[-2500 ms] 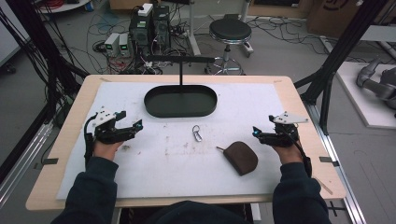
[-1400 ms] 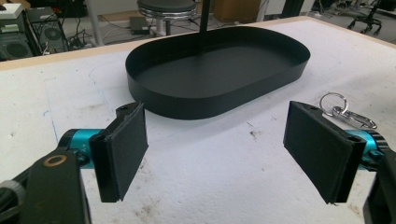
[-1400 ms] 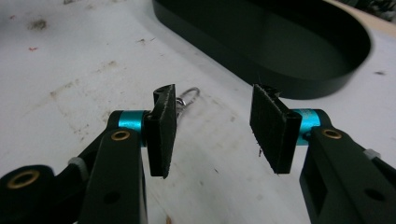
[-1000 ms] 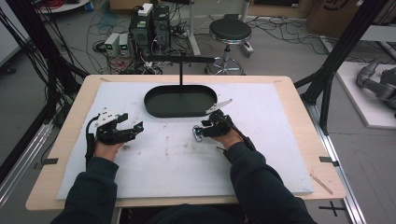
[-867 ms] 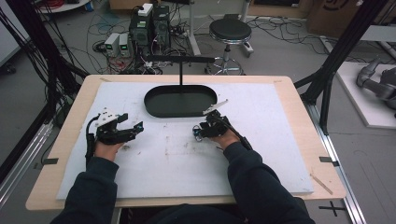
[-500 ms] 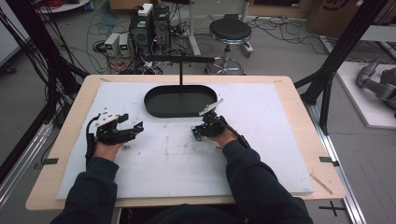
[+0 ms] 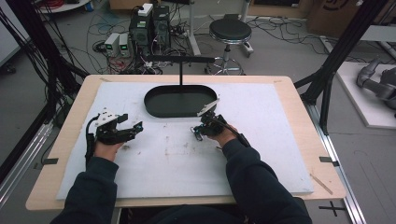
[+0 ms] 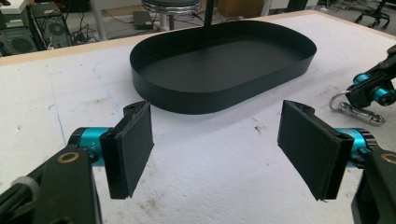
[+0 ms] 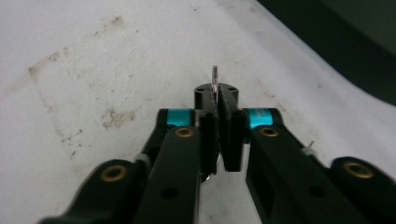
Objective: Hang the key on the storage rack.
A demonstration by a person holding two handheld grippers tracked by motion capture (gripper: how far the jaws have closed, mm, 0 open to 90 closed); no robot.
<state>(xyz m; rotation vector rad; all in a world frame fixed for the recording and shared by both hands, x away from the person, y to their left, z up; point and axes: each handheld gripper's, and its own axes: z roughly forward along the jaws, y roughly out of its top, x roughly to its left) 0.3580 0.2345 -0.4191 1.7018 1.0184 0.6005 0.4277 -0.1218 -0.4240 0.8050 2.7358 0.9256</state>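
Note:
A small metal carabiner clip (image 7: pixel 195 134) lies on the white mat just in front of the black oval tray (image 7: pixel 180 112). My right gripper (image 7: pixel 199 132) has just been closing and is now shut on the clip. In the right gripper view a thin metal edge of the clip (image 9: pixel 215 77) sticks out between the pressed pads of the right gripper (image 9: pixel 216 100). The left gripper view shows the clip (image 8: pixel 357 112) on the mat under the right gripper (image 8: pixel 373 88). My left gripper (image 7: pixel 133 128) rests to the left, open, with nothing in it (image 8: pixel 219 149).
The tray's wall (image 8: pixel 210 100) stands close ahead of the left gripper, and a thin black post (image 7: pixel 181 70) with a crossbar rises behind it. The white mat (image 7: pixel 280 140) covers most of the wooden table. A stool and cables lie on the floor beyond the table.
The right hand came from the table's right side to the clip in the middle and its jaws shut on it. The left gripper stayed put.

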